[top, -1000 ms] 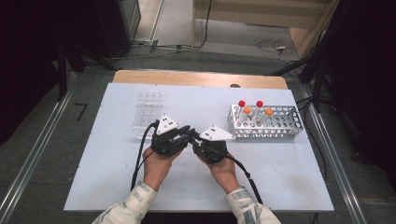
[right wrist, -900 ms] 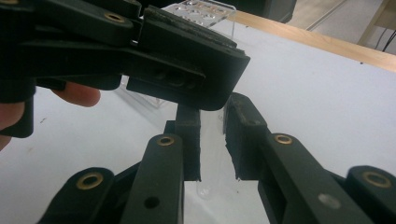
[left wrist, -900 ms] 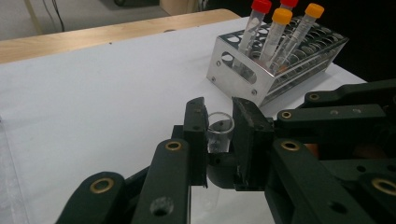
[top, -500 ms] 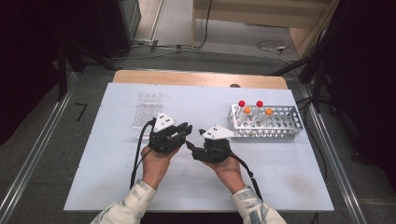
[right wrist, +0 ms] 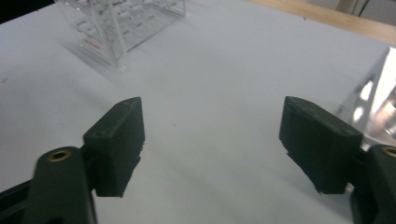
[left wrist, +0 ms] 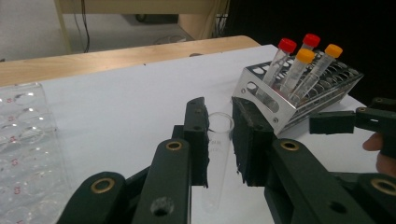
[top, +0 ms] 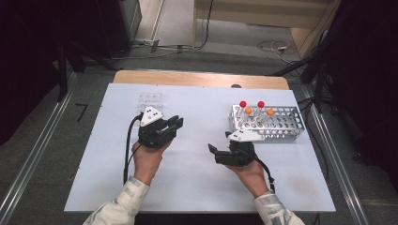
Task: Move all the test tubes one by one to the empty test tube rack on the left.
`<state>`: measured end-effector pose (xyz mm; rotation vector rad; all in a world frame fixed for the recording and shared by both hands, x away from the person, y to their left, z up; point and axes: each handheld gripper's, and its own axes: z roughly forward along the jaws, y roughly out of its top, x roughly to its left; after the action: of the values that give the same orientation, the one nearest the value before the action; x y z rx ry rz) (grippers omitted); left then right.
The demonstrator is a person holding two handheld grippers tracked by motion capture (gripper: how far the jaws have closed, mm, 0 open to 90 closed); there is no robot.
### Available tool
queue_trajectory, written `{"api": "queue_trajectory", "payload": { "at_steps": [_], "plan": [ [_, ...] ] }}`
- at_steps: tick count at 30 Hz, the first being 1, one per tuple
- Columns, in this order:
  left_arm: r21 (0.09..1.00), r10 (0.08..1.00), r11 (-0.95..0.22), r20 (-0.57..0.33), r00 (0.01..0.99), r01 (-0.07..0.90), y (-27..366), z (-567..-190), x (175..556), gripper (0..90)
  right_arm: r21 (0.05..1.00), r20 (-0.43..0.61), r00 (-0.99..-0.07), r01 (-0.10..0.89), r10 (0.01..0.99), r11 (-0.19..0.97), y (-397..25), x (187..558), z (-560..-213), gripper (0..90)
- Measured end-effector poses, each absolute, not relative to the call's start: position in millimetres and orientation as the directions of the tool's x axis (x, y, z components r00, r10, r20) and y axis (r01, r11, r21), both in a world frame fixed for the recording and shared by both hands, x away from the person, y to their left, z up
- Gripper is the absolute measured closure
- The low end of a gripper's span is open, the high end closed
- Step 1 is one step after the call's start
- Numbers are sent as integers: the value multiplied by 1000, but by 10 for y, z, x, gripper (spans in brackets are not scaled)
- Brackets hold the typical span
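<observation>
Gripping a clear tube [left wrist: 218, 154] — left gripper [left wrist: 219, 140] fingers clamped.

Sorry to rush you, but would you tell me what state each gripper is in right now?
Left gripper: shut on an uncapped clear test tube.
Right gripper: open, jaws wide apart, nothing between them.

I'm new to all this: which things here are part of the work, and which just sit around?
In use: uncapped clear tube, held in the left gripper; open right gripper; metal rack with capped tubes; clear plastic rack.
Lying about: cables on the floor.
</observation>
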<state>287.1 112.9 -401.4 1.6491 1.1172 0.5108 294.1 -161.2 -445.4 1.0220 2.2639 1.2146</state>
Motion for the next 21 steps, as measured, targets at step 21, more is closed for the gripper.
{"api": "queue_trajectory", "payload": {
  "at_steps": [21],
  "plan": [
    [916, 915, 26, -183, 360, 399, 1632, -3828, 2965, 770, 834, 21, -591, 455, 806, 311, -2234, 2878, -4538, 133]
  ]
}}
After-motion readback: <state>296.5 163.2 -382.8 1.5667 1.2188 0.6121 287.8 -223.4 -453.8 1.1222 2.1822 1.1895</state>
